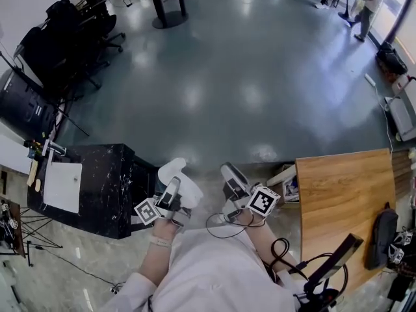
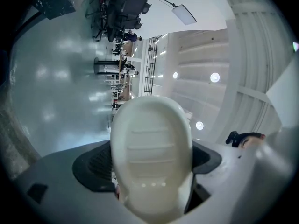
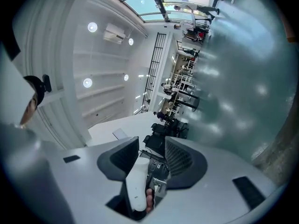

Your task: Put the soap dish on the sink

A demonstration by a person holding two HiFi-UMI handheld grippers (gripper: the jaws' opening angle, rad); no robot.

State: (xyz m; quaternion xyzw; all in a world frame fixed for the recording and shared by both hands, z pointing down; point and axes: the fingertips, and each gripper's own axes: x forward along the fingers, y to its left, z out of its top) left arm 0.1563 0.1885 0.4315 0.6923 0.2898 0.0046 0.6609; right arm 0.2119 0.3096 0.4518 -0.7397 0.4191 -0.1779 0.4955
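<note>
We find the left gripper (image 2: 149, 161) clamped on the white soap dish (image 2: 152, 143), whose ribbed hollow faces the camera between the dark pads (image 2: 93, 164), filling the frame from centre to 6 o'clock. Behind it we note glossy grey floor (image 2: 51, 78) at 9 o'clock, black chairs (image 2: 119, 13) at 12 o'clock, a pedestal table (image 2: 105, 68) at 10 o'clock and round ceiling lights (image 2: 214, 77) at 2 o'clock.
</note>
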